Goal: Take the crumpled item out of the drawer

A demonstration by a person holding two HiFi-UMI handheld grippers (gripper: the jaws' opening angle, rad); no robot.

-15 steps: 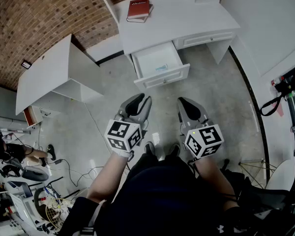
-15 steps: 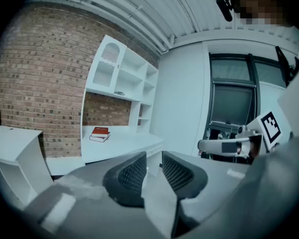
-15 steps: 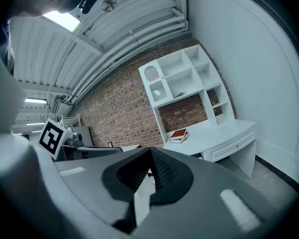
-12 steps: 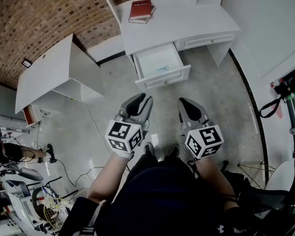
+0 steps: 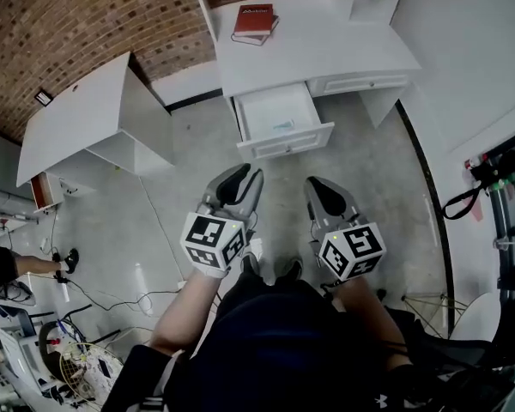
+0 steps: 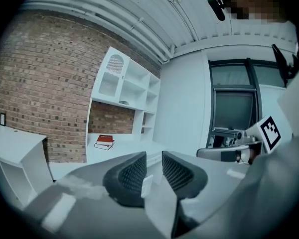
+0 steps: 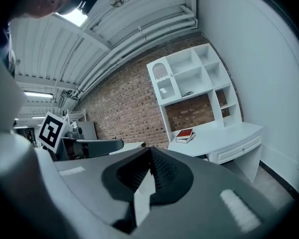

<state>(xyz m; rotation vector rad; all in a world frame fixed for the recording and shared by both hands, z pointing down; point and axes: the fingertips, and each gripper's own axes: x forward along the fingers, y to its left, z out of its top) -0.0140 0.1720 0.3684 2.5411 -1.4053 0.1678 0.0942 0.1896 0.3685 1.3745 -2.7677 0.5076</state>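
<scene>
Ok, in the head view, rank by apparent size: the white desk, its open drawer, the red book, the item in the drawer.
Largest to smallest:
white desk
open drawer
red book
item in the drawer
All stand about equally far from the camera, so nearness does not blur the order.

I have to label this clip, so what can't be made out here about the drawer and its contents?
- The item in the drawer: head view, too small to tell what it is or whether it is crumpled.
- The drawer's inside: in the gripper views, the left gripper and right gripper block it.
- The red book, its title: too small in every view.
</scene>
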